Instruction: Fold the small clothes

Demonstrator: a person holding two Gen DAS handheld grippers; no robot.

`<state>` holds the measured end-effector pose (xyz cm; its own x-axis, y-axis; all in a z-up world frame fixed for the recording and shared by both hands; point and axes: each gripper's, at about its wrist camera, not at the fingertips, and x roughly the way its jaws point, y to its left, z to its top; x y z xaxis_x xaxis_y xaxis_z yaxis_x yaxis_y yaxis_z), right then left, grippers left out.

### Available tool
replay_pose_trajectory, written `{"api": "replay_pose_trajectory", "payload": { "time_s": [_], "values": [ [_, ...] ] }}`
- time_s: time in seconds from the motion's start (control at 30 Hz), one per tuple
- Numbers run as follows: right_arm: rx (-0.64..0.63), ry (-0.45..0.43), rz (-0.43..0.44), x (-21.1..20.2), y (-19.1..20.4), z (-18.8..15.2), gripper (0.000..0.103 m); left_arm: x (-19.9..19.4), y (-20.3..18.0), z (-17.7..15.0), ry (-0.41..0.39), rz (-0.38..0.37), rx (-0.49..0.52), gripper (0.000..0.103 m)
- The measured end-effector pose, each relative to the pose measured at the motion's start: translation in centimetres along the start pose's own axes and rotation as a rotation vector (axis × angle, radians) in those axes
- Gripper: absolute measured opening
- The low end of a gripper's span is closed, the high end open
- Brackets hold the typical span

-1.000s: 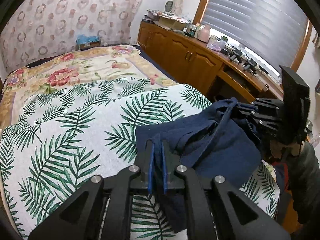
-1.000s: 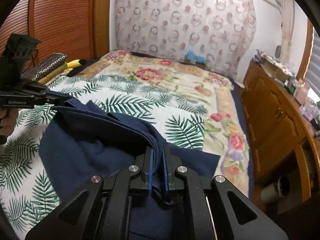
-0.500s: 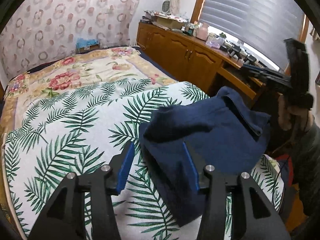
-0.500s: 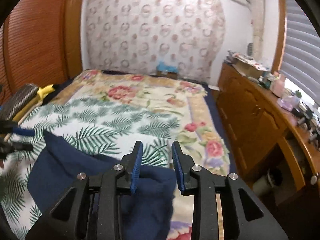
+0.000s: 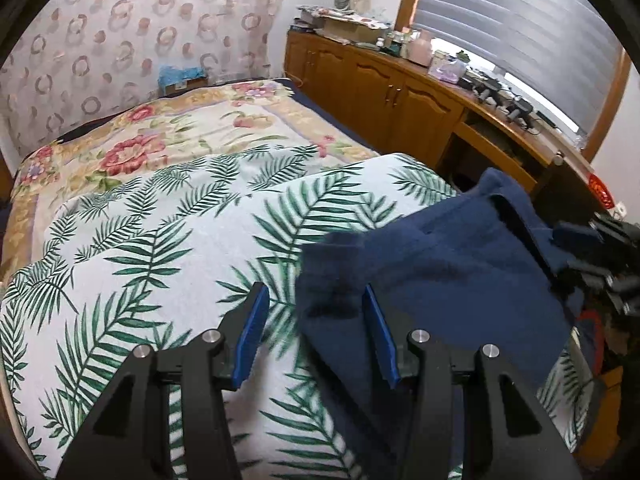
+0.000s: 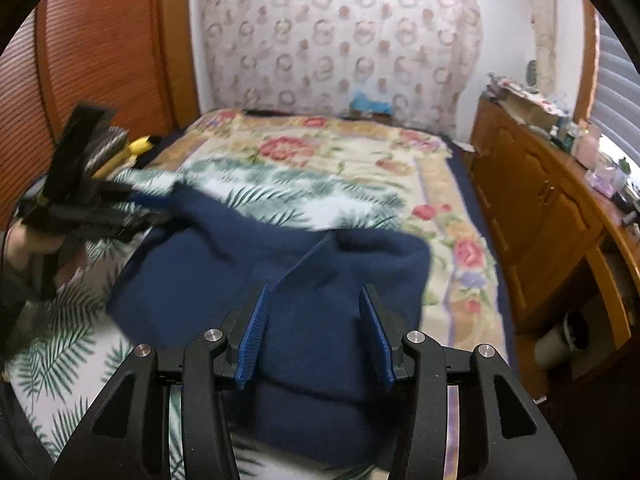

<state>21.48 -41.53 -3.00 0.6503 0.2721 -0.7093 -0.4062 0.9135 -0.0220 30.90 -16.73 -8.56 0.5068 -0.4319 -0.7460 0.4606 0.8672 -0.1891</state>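
On the palm-leaf blanket (image 5: 168, 248) spread over the bed lay a dark navy garment (image 5: 440, 280), bunched and partly folded, its near corner reaching toward the camera in the left wrist view. The left gripper (image 5: 316, 340) hung over the garment's left edge with its blue-padded fingers (image 5: 250, 340) spread apart, pinching nothing; one pad sat above the leafy print, the other above the navy cloth. In the right wrist view the same garment (image 6: 320, 288) filled the middle of the bed, a raised fold running up between the tips of the right gripper (image 6: 314, 336). Its jaws were opening, the blue pads (image 6: 252, 336) clear of the fabric, which lay below and between them without being clamped. At the left edge of that view, blurred, the other gripper hovered by the garment's far corner, a hand (image 6: 24, 240) just visible behind it. A floral quilt (image 6: 320, 148) covered the far half of the bed, and wooden cabinets (image 5: 380, 92) ran along the wall beneath the window blinds (image 5: 520, 28).
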Motion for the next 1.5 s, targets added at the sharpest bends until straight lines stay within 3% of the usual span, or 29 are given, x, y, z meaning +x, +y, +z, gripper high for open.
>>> {"api": "replay_pose_trajectory", "payload": {
  "time_s": [0.4, 0.5, 0.53, 0.7, 0.87, 0.9, 0.97, 1.03, 1.1, 1.23, 1.5],
  "values": [
    [-0.11, 0.12, 0.019, 2.4, 1.3, -1.0, 0.047, 1.2, 1.2, -0.2, 0.023, -0.023, -0.041, 0.048],
    [-0.127, 0.115, 0.031, 2.5, 0.9, -1.0, 0.013, 1.2, 1.2, -0.2, 0.023, -0.022, -0.039, 0.048],
    [-0.119, 0.1, 0.029, 2.4, 0.3, -0.8, 0.008, 1.2, 1.2, -0.2, 0.023, -0.021, -0.039, 0.048],
    [-0.044, -0.003, -0.089, 1.5, -3.8, 1.7, 0.007, 1.3, 1.3, -0.3, 0.021, -0.021, -0.042, 0.048],
    [0.085, 0.003, -0.147, 3.0, -8.6, 3.2, 0.007, 1.6, 1.9, -0.4, 0.022, -0.027, -0.052, 0.048],
    [0.094, 0.006, -0.158, 3.1, -8.8, 3.2, 0.008, 1.6, 2.0, -0.3, 0.022, -0.029, -0.054, 0.048],
    [0.113, 0.005, -0.2, 3.0, -9.1, 3.0, 0.019, 1.8, 2.4, -0.3, 0.025, -0.033, -0.06, 0.048],
    [0.137, -0.001, -0.198, 2.4, -9.2, 2.6, 0.043, 1.9, 2.3, -0.2, 0.028, -0.035, -0.061, 0.048],
    [0.159, -0.01, -0.197, 1.7, -9.3, 2.2, 0.056, 2.1, 2.4, -0.1, 0.029, -0.038, -0.062, 0.048],
    [0.21, -0.008, -0.128, 0.8, -8.5, 0.5, 0.07, 2.7, 2.8, -0.1, 0.036, -0.062, -0.082, 0.048],
    [0.261, 0.092, -0.03, 3.5, -6.7, -1.9, 0.071, 2.6, 2.2, -0.1, 0.024, -0.066, -0.078, 0.048]
  ]
}}
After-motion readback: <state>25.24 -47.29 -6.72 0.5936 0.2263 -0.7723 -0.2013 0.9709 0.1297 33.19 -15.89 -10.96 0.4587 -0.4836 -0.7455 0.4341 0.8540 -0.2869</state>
